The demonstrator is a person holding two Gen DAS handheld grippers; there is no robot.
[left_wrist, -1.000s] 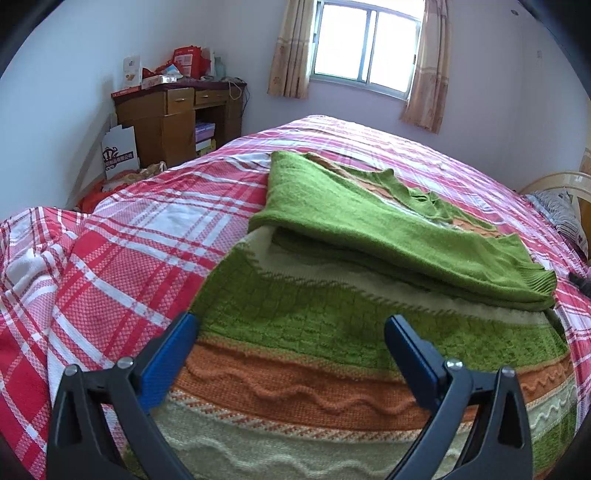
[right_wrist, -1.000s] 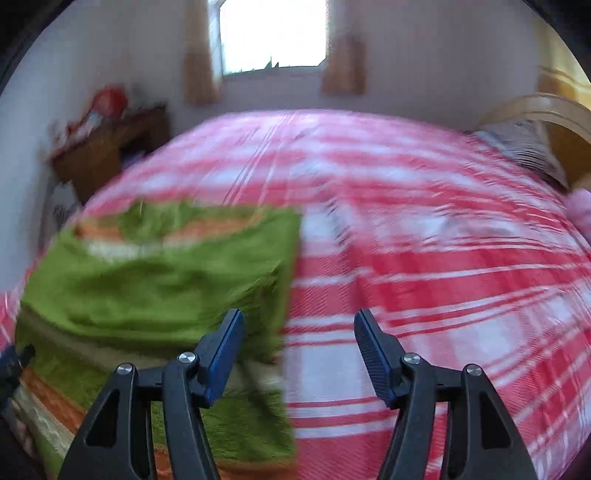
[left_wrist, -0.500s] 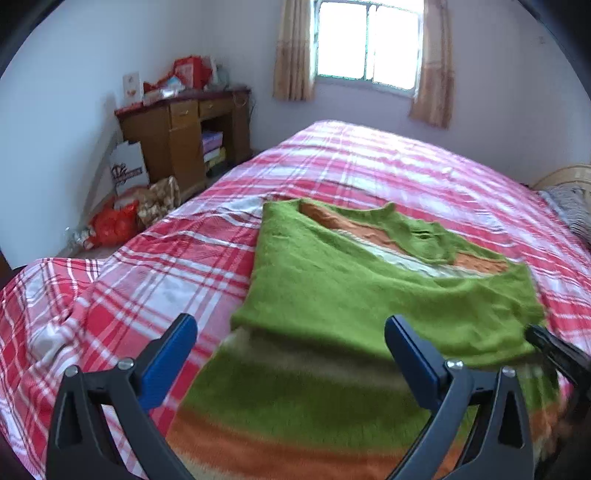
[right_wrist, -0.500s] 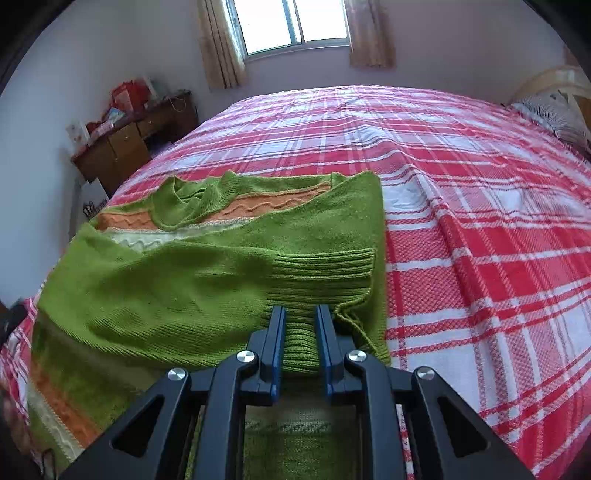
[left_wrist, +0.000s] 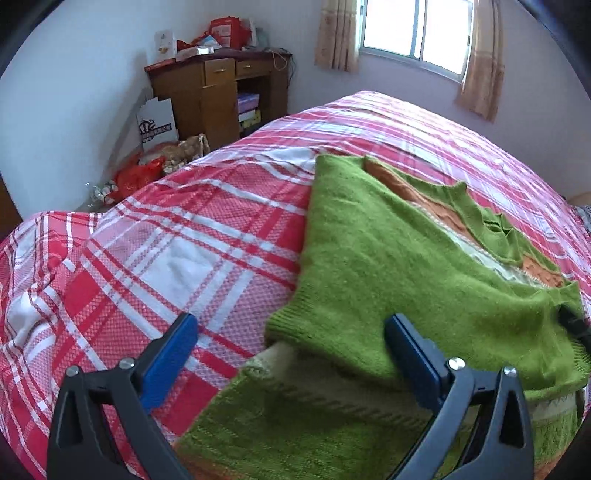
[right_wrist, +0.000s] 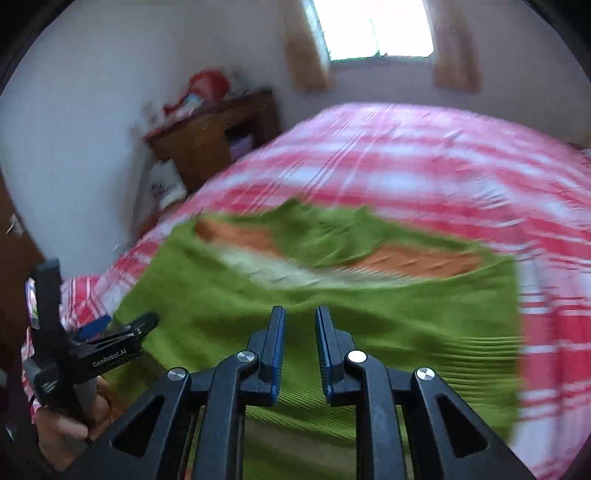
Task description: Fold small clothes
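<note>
A green knit sweater (left_wrist: pixel 376 258) with orange and cream stripes lies on the red plaid bed (left_wrist: pixel 177 236), a green sleeve folded across its body. My left gripper (left_wrist: pixel 291 347) is open just above the sweater's left edge, its right finger over the folded sleeve. In the blurred right wrist view the sweater (right_wrist: pixel 332 291) fills the middle. My right gripper (right_wrist: pixel 300 350) hovers over its lower part with the jaws a narrow gap apart and nothing visibly between them. The left gripper (right_wrist: pixel 110 332) shows at that view's left edge.
A wooden desk (left_wrist: pixel 218 92) with clutter on top stands by the wall at the bed's far left, with bags (left_wrist: pixel 155 122) on the floor beside it. A curtained window (left_wrist: pixel 410 33) is behind the bed. Plaid bedding spreads to the left and far side.
My left gripper has dropped lower and shifted left to the sweater's edge, still open. My right gripper's jaws have parted a little and its view swung left and blurred.
</note>
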